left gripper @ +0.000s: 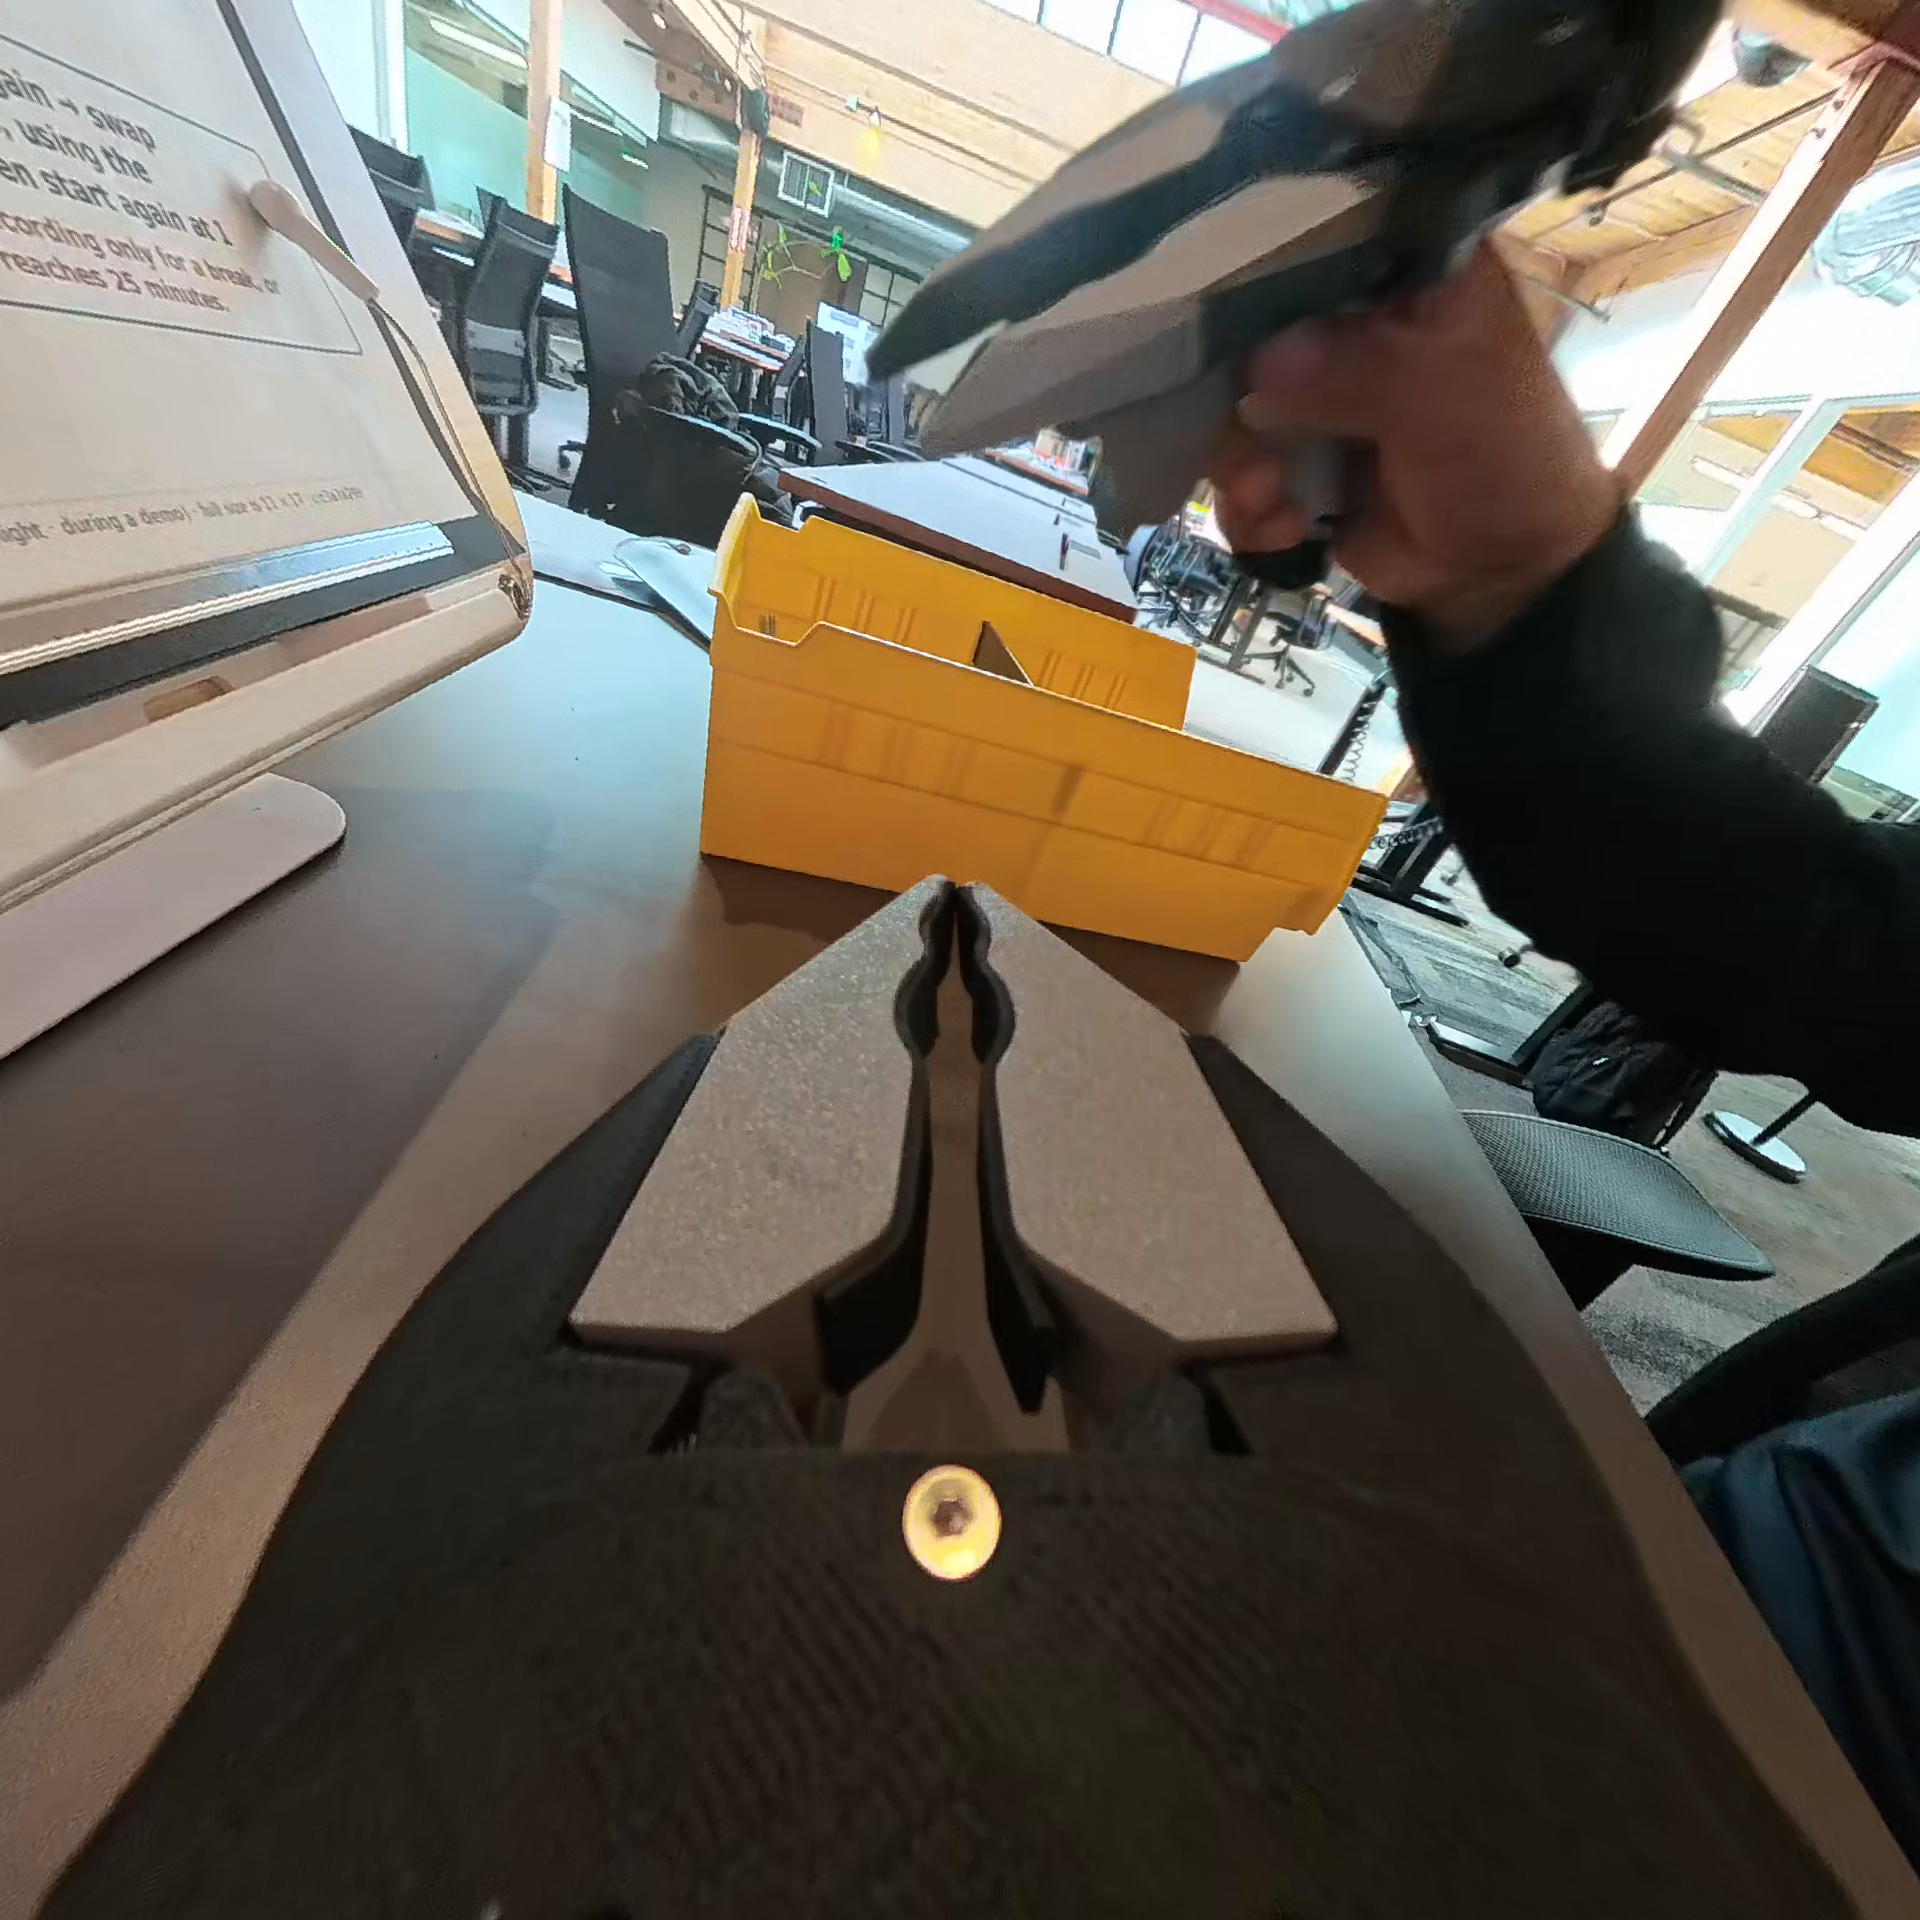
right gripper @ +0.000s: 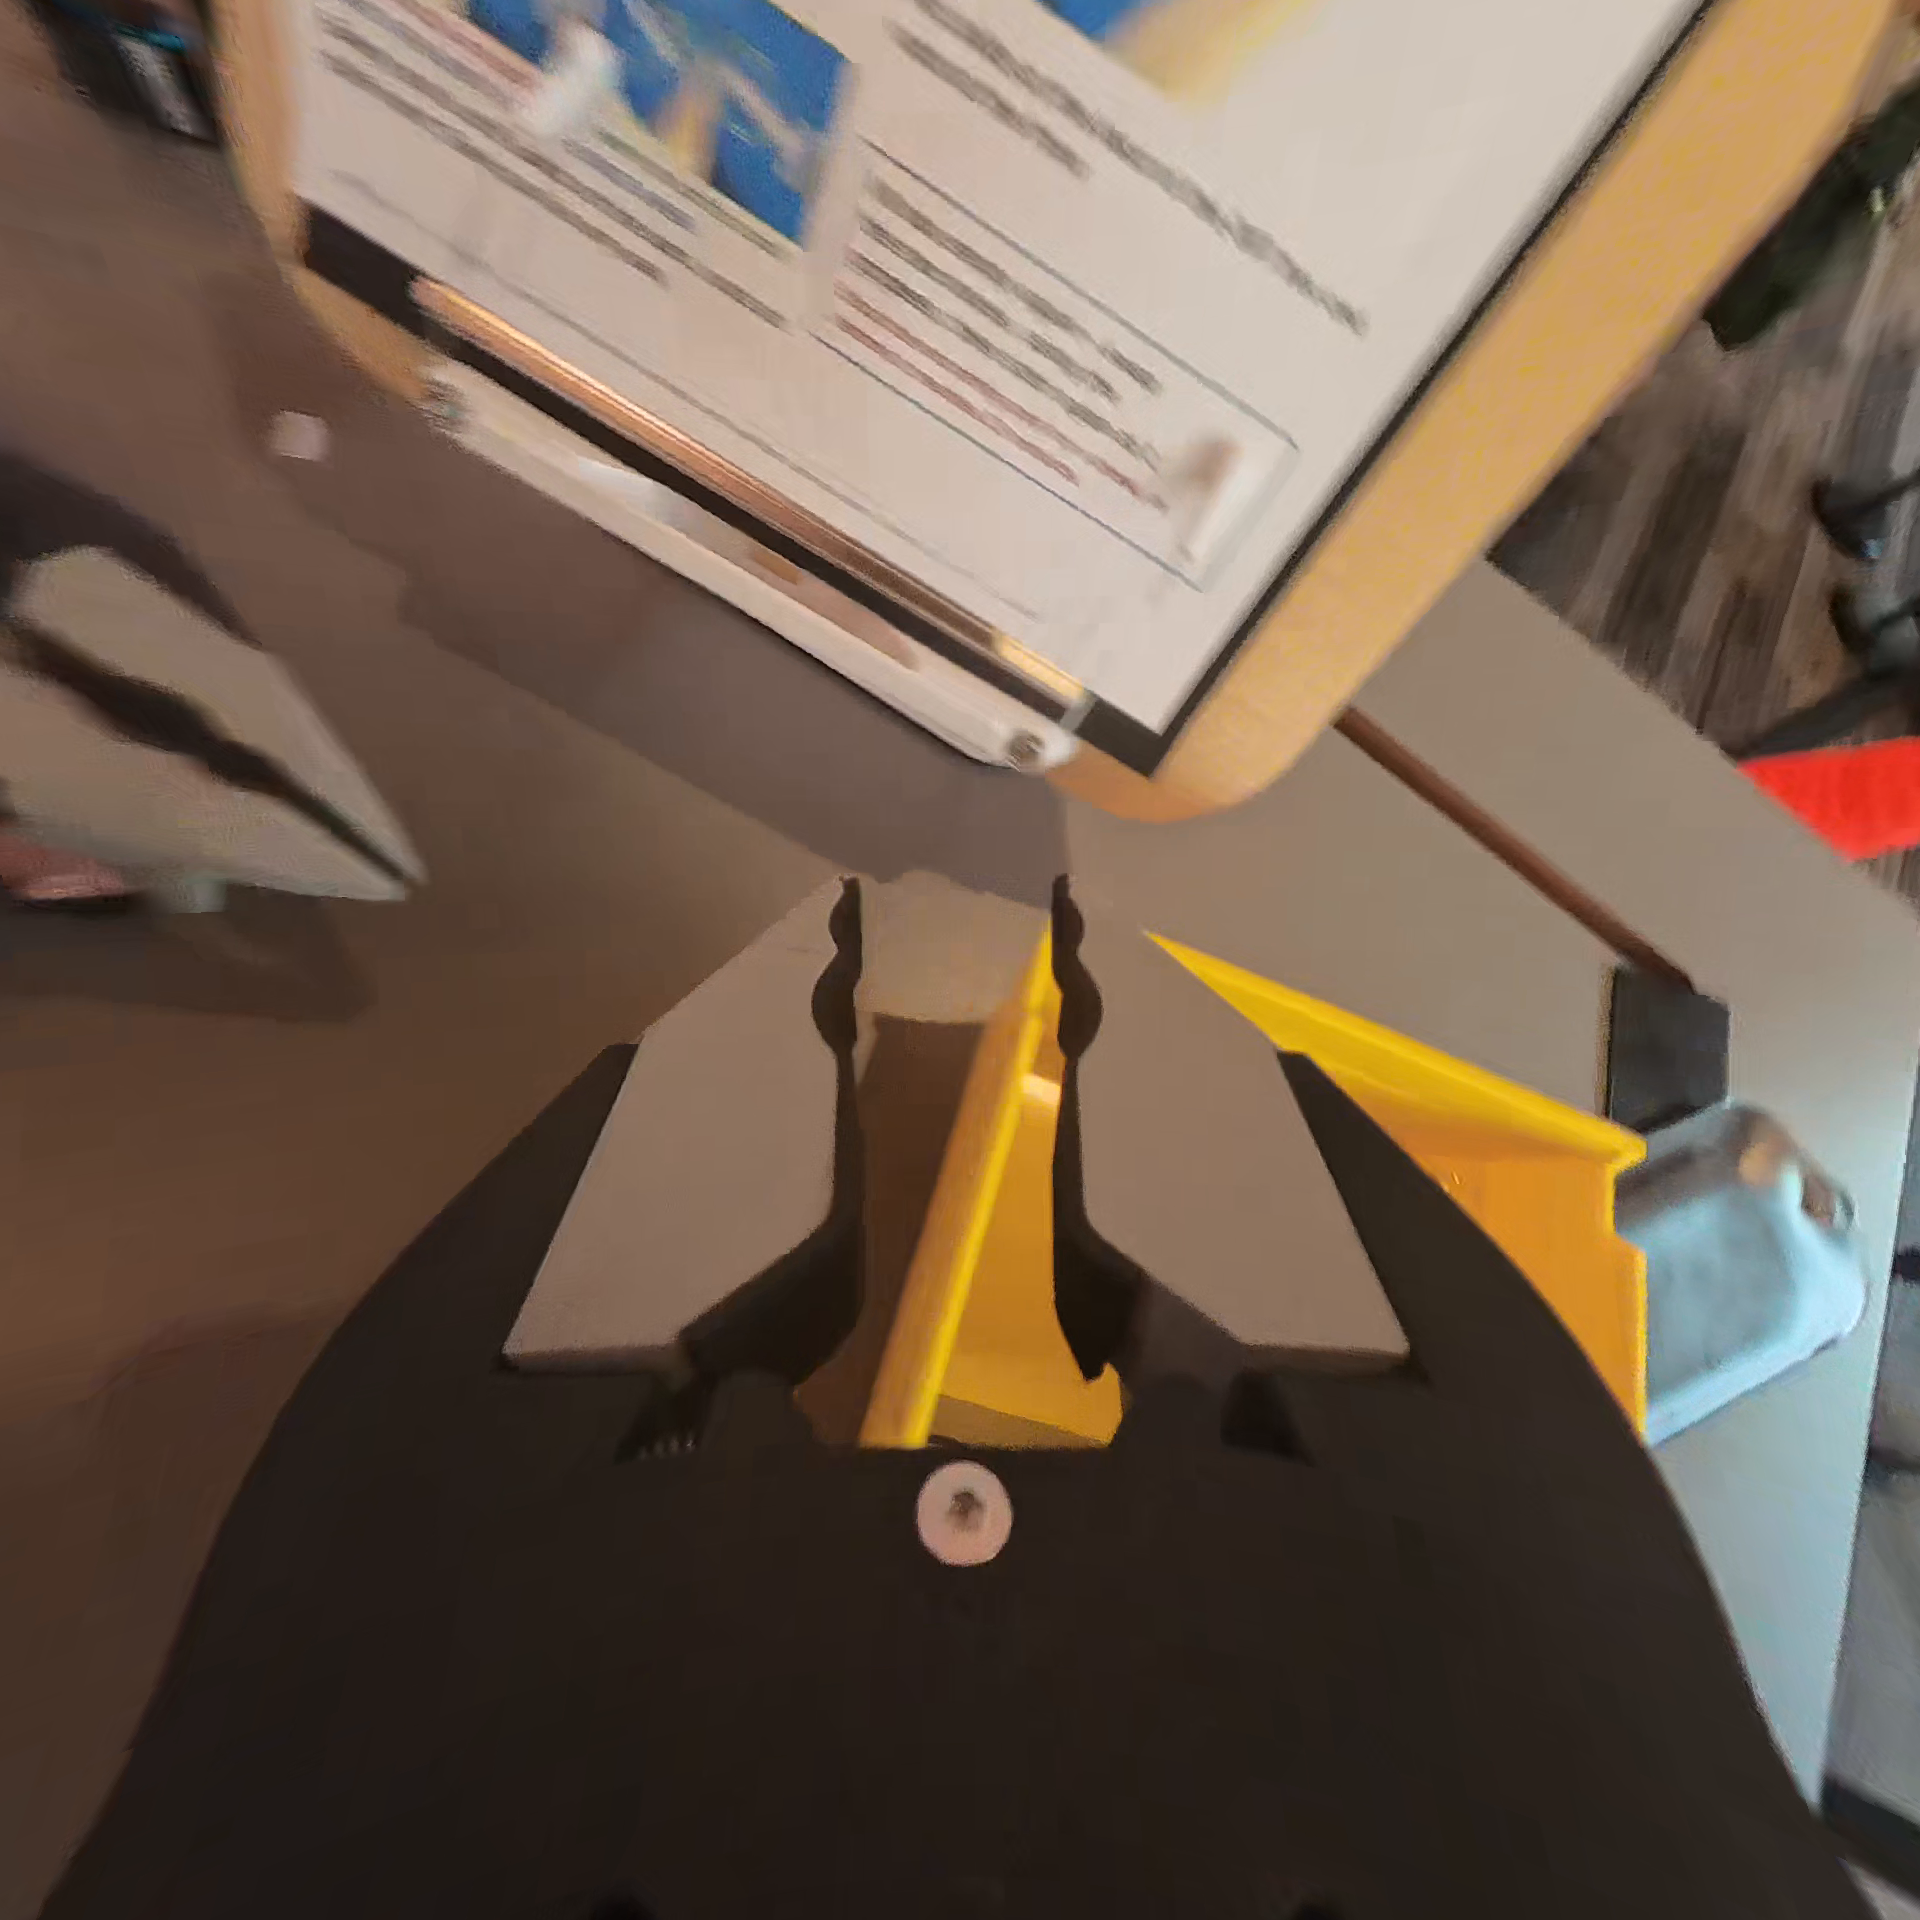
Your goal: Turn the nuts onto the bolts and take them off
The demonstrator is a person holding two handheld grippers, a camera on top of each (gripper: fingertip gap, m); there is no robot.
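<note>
No nuts or bolts show in either view. My left gripper is shut and empty, low over the dark table, its tips just in front of a yellow plastic bin. My right gripper is open and empty, held high above the yellow bin and pointing down at it. In the left wrist view the right gripper is up in the air above the bin, blurred, held by a hand in a black sleeve. The left gripper shows blurred at the left edge of the right wrist view.
A white stand holding a printed instruction sheet stands at the left of the table, also in the right wrist view. A clear bag lies by the bin's far end. The table edge runs along the right, with chairs beyond. The tips of one gripper are about 12 centimetres away from the tips of the other.
</note>
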